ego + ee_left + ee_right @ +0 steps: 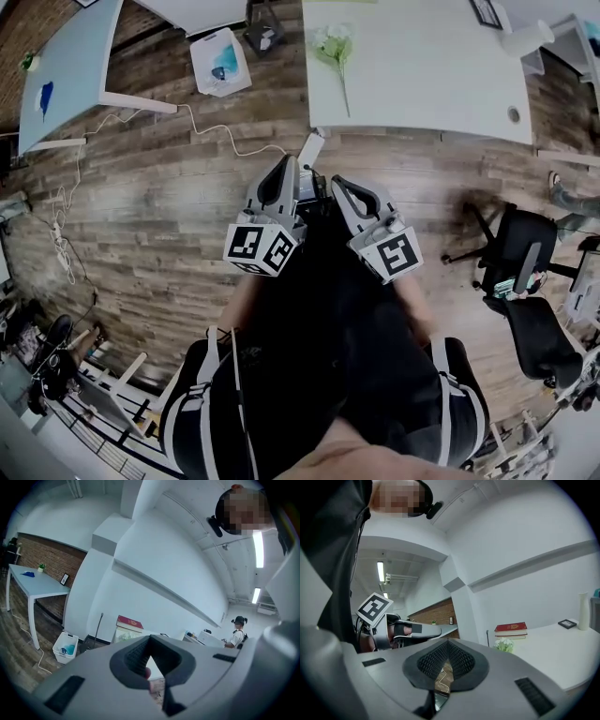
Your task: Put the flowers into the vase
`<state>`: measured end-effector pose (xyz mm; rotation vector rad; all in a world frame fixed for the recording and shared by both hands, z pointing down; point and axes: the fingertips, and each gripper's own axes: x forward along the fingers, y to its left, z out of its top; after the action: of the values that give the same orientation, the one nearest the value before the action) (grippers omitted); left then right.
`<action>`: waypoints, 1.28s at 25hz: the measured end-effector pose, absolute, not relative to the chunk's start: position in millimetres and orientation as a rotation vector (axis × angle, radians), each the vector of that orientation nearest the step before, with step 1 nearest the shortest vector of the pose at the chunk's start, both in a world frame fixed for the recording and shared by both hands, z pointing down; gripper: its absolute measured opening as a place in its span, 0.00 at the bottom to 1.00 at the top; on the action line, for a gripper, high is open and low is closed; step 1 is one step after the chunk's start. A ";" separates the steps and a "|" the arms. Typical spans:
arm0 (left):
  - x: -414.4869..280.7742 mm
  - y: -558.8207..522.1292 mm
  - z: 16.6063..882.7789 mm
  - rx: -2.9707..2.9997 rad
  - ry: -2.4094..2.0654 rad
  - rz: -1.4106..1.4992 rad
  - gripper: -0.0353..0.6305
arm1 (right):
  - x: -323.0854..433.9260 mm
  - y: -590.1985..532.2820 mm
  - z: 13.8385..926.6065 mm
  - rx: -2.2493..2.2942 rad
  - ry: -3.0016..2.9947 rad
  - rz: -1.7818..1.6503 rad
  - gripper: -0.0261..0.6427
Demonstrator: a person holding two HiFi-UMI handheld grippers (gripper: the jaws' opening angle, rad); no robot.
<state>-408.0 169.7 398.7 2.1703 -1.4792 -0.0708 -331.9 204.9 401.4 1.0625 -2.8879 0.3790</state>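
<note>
Two grippers hang over the wood floor [169, 216], short of the white table [422, 84] and not yet above it. The left gripper [284, 173] has its jaws pressed together on nothing, tips aimed toward the table's near edge. On the table's left part, back from that edge, lies the flower sprig [336, 47]: white blooms and green leaves on one thin stem that runs toward the near edge. The right gripper [342, 187], also short of the table's near edge, is likewise closed and empty. Near the table's far right corner stands the white vase [527, 37]. The sprig looks light and limp, and its blooms would crush easily. I would pinch the bare stem low down with little force and keep the head clear of the grip.
</note>
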 end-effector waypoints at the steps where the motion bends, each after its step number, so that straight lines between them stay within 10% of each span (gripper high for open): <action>1: -418.7 166.0 399.8 2.171 -1.476 -0.075 0.12 | -340.7 200.9 404.8 1.069 -2.865 0.392 0.06; 32: -524.4 86.1 421.2 2.093 -1.440 -0.177 0.12 | -394.6 71.0 453.8 1.365 -2.451 0.442 0.06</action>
<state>-524.4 86.1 421.2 2.0930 -1.4399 -0.1772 -394.6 71.0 453.8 1.3649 -2.4505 0.4417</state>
